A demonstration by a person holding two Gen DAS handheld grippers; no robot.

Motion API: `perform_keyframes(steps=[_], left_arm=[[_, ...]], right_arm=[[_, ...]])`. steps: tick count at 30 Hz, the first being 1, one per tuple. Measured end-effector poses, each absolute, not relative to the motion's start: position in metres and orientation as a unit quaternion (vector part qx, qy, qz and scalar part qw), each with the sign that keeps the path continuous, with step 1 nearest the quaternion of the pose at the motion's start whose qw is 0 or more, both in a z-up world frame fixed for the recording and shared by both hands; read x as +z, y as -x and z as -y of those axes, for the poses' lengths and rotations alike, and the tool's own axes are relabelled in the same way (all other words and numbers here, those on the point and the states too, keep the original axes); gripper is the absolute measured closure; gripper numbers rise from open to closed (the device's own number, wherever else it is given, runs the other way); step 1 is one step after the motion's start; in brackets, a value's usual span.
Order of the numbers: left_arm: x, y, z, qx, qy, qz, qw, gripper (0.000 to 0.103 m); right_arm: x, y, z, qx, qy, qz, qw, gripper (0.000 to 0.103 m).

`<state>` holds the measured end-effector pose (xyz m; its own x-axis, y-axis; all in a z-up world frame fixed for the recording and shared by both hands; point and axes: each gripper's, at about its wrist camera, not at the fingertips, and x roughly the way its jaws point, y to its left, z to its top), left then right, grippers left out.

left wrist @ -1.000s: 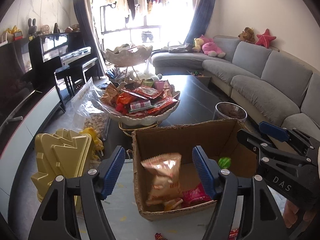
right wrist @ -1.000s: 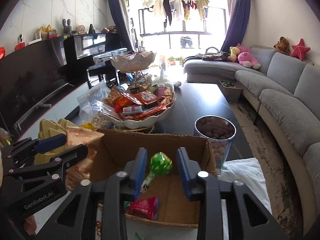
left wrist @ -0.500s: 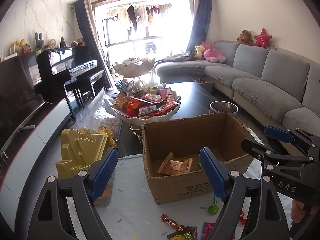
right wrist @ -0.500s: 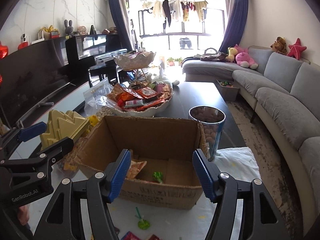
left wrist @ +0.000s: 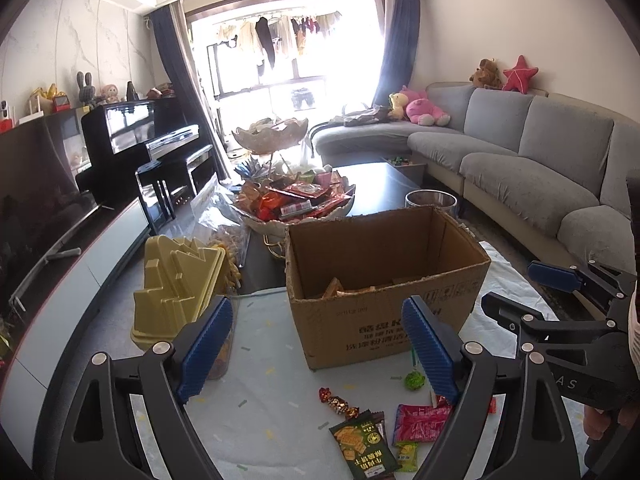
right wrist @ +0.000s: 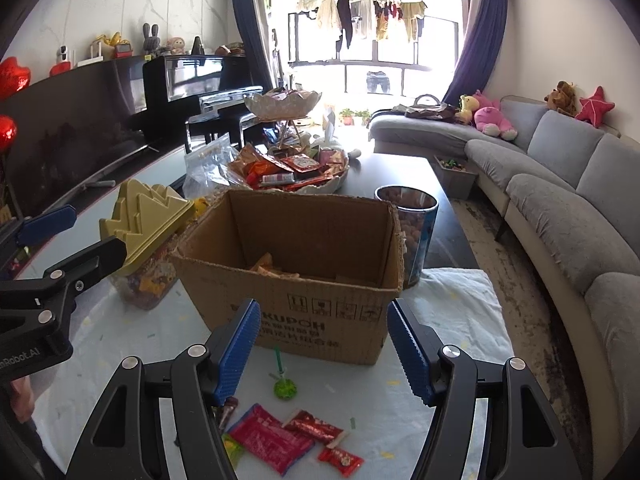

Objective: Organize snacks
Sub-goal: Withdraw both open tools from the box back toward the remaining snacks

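An open cardboard box [left wrist: 384,276] [right wrist: 296,264] stands on the white cloth with snack packets inside. My left gripper [left wrist: 316,352] is open and empty, in front of the box. My right gripper [right wrist: 324,352] is open and empty, also in front of it. Loose snacks lie on the cloth near me: a green lollipop [left wrist: 414,380] [right wrist: 285,388], a pink packet [left wrist: 422,424] [right wrist: 270,442], a dark green packet [left wrist: 364,446], a red bar [right wrist: 316,428], a small red candy [right wrist: 340,460] and a wrapped candy [left wrist: 338,400].
A yellow-lidded jar [left wrist: 176,288] [right wrist: 144,232] stands left of the box. A metal tin of nuts [right wrist: 410,224] stands to its right. A tiered white bowl of snacks [left wrist: 296,208] [right wrist: 292,172] sits behind on the dark table. A grey sofa [right wrist: 560,208] runs along the right.
Both grippers let go of their snacks into the box, opened wide and drew back and up from it. The loose snacks on the cloth have come into view.
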<state>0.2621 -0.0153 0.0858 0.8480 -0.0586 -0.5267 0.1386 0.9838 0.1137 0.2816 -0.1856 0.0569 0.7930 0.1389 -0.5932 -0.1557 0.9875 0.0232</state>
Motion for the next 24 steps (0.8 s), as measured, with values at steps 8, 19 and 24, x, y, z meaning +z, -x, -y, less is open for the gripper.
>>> perform_keyframes(steps=[8,19,24], left_arm=[[0.070,-0.242,0.014,-0.052,-0.057,-0.292,0.953,0.016],[0.031,-0.222,0.010,-0.044,-0.049,-0.329,0.942,0.016],[0.011,-0.216,0.010,-0.042,-0.047,-0.349,0.935,0.016]], right_arm=[[0.045,-0.259,0.189,0.075,0.020,-0.325,0.943,0.036],[0.017,-0.236,0.189,0.068,0.023,-0.352,0.933,0.036],[0.002,-0.228,0.190,0.067,0.026,-0.369,0.927,0.036]])
